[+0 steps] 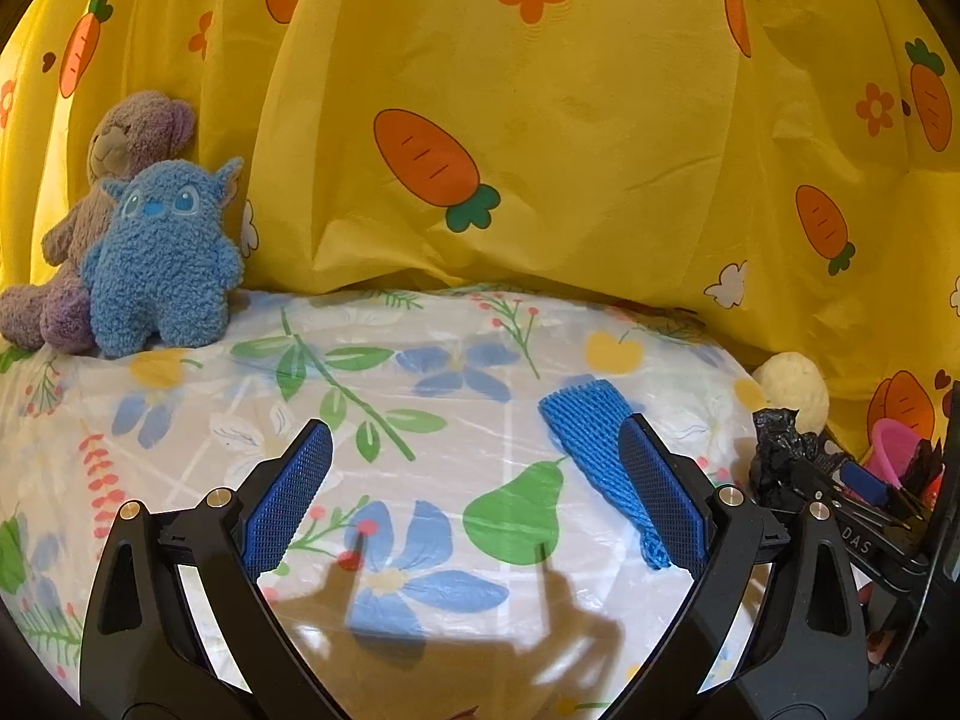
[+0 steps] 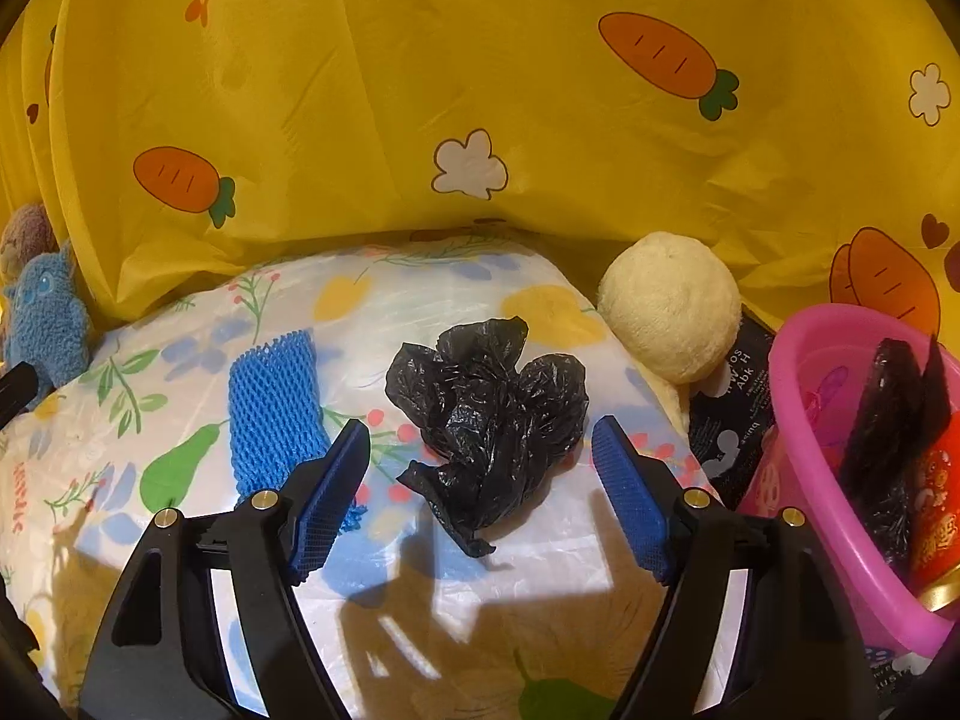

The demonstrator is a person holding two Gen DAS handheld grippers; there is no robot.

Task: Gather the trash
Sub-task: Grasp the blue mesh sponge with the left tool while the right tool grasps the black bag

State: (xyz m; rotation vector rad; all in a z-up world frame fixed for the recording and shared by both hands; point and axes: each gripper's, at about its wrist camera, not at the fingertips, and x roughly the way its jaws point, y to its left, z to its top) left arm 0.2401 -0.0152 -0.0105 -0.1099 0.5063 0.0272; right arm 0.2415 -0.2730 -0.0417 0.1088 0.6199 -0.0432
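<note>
- The left gripper (image 1: 474,492) hovers over the floral plastic tablecloth (image 1: 420,372), its blue-padded fingers spread wide apart and holding nothing.
- A blue foam net sleeve (image 1: 600,456) lies flat on the cloth, just beside the inner face of that gripper's right finger; whether they touch cannot be told.
- The right gripper (image 2: 480,486) also has its fingers wide apart, empty, one on each side of a crumpled black plastic bag (image 2: 489,414) that lies on the cloth between them and slightly ahead of the tips.
- In the right wrist view the foam net sleeve (image 2: 276,408) sits to the left of the black bag, partly behind the left finger.
- A pink plastic basin (image 2: 840,480) stands at the right edge of the table, already holding dark wrappers (image 2: 882,438) and a red packet (image 2: 936,510).
- A cream plush ball (image 2: 669,306) rests near the basin, behind the black bag.
- A blue plush monster (image 1: 162,258) and a brown teddy bear (image 1: 120,144) sit together at the far left against the yellow carrot-print curtain (image 1: 570,120).
</note>
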